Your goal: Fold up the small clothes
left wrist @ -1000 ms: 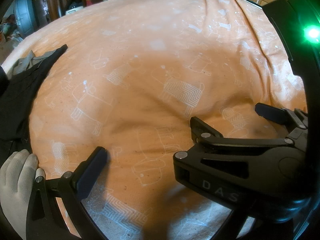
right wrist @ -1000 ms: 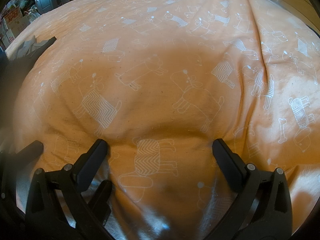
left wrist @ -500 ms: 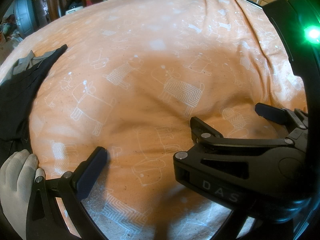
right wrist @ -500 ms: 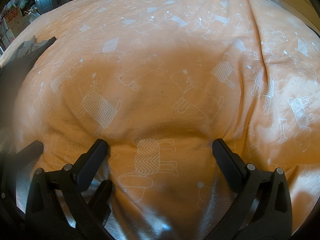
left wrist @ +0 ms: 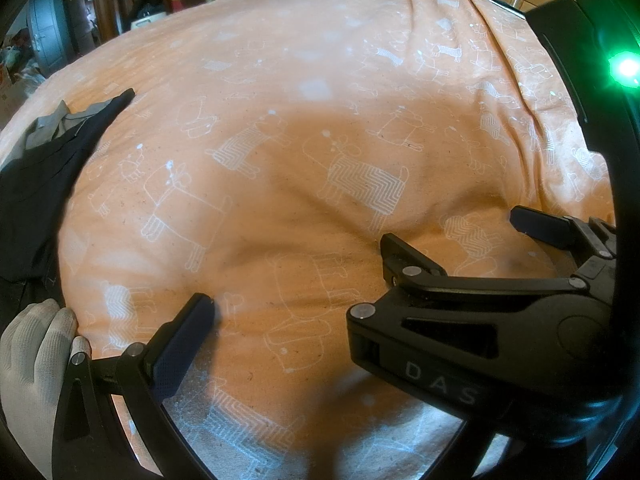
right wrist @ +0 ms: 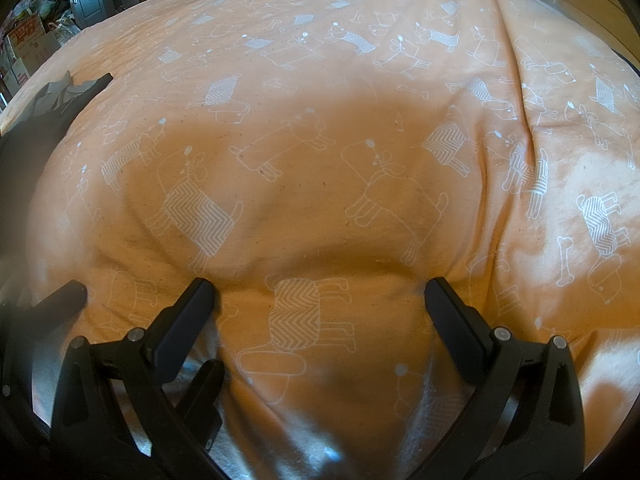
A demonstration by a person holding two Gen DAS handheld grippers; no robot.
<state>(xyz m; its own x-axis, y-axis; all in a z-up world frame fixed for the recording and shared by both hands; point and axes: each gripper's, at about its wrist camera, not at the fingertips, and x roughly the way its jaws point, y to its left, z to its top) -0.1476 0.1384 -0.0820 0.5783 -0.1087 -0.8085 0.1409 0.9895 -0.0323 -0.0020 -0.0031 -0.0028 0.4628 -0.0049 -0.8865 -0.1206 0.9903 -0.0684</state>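
A bed with an orange cover [right wrist: 320, 92], printed with white dogs and bones. At its left edge lie a dark garment [left wrist: 36, 184] and a grey cloth [left wrist: 46, 130].

Two black grippers, side by side and low. Right gripper [right wrist: 318, 292] wide open, with one finger [right wrist: 188, 320] on the left and one on the right, nothing between them. Left gripper [right wrist: 76, 320] seen from the right wrist as two dark fingers at the left edge, spread apart. In the left wrist view, only one finger [left wrist: 180, 344] of its own showing, with a white-gloved hand [left wrist: 34, 368] low at the left edge.
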